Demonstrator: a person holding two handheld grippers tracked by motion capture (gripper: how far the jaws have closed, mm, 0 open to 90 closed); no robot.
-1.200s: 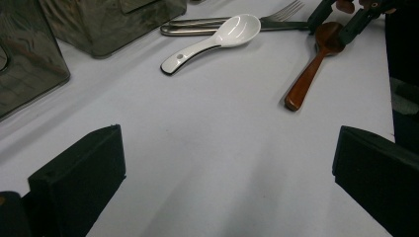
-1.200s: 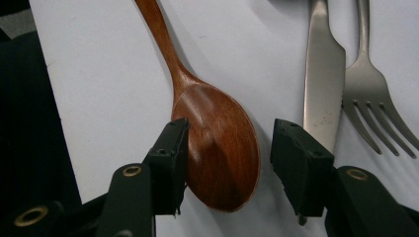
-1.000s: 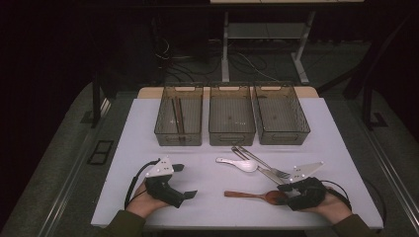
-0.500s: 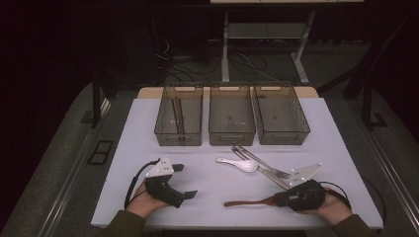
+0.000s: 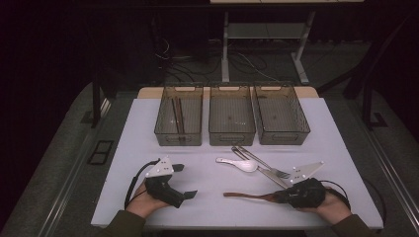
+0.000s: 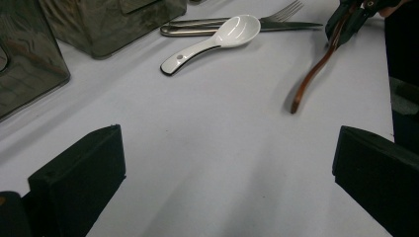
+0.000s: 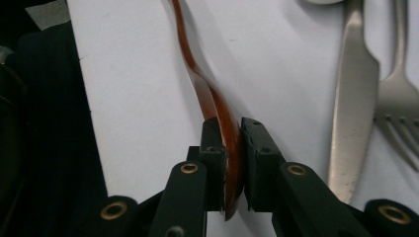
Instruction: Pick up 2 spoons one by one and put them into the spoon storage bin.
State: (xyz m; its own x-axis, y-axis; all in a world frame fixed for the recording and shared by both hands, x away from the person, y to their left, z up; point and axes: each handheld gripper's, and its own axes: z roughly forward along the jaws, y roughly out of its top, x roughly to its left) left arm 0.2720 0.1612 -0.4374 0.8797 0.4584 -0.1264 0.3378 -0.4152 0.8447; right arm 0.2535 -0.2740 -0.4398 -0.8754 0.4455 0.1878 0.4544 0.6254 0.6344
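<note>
A brown wooden spoon (image 5: 247, 195) lies on the white table (image 5: 207, 207) near the front edge, its handle pointing left. My right gripper (image 5: 277, 197) is shut on its bowl end. In the right gripper view the jaws have just been closing, and the pads pinch the spoon (image 7: 228, 133) on edge at the gripper (image 7: 231, 143). My left gripper (image 5: 187, 181) rests at the front left, open, with nothing between its jaws (image 6: 230, 136). From there the wooden spoon (image 6: 311, 79) and the right gripper (image 6: 348, 19) are seen farther off.
A white ceramic spoon (image 5: 242, 164), a metal knife (image 7: 353, 98) and a fork (image 7: 400, 98) lie just behind the right gripper. Three smoky plastic bins stand at the back: left (image 5: 163, 131) holding chopsticks (image 5: 176, 116), middle (image 5: 231, 136), right (image 5: 281, 136).
The right gripper's jaws have closed onto the wooden spoon's bowl end, and the spoon's handle shifted slightly. The left gripper has stayed where it was.
</note>
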